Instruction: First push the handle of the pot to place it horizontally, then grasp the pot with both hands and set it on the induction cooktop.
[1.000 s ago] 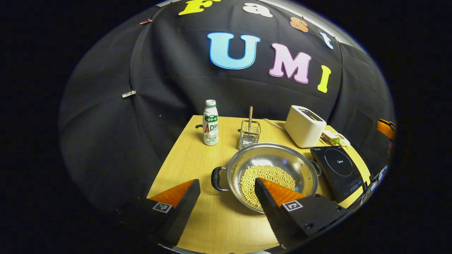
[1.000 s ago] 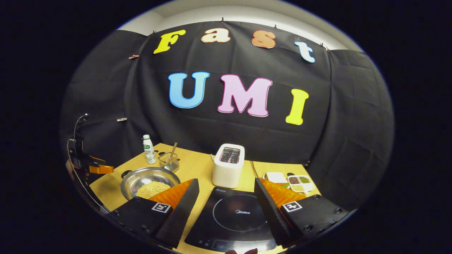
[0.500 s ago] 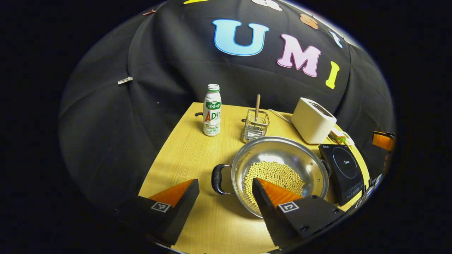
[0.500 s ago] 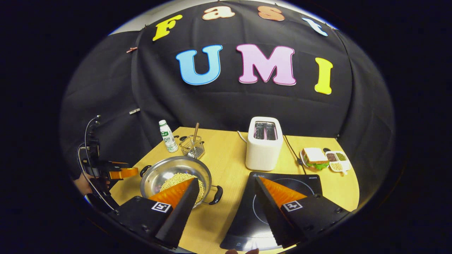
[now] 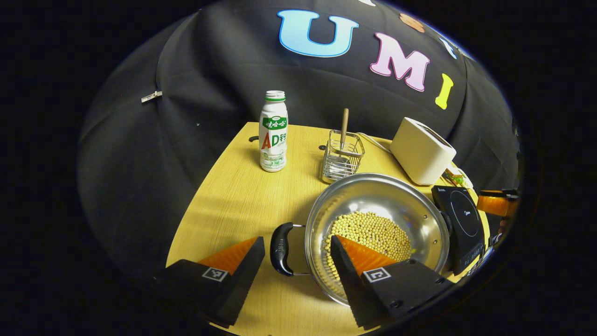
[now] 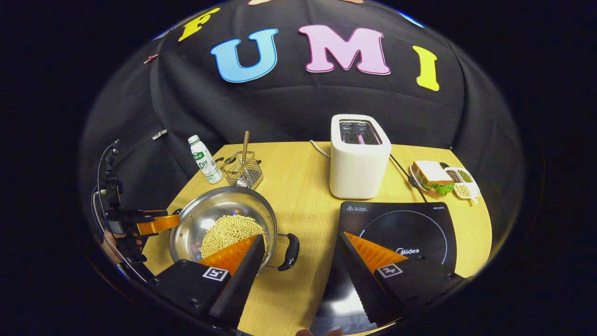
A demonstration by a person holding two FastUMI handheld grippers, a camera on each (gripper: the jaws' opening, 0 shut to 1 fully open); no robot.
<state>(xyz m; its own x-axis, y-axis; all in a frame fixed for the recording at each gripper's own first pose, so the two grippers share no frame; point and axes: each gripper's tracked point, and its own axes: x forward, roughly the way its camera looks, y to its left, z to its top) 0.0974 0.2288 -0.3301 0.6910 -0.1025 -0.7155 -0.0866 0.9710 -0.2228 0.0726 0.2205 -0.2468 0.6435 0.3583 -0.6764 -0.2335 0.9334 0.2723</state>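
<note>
Both the left gripper (image 5: 296,268) and right gripper (image 6: 298,268) gape wide, empty, each straddling one loop handle (image 5: 281,242) of the bean-filled pot (image 5: 378,224)

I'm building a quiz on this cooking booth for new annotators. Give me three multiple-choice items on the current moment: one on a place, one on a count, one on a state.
1. Where does the pot stand?
A. on the induction cooktop
B. on the table, beside the induction cooktop
C. on the toaster

2. How many slots does the toaster have on top?
A. one
B. two
C. four

3. How does the right gripper stand?
A. open, holding nothing
B. shut on a pot handle
C. shut on the bottle

Key: 1 B, the pot rests on the wooden table with the induction cooktop bare next to it. 2 B, two slots show in the right gripper view. 3 A, its fingers are spread wide with the pot handle between them, untouched.
</note>
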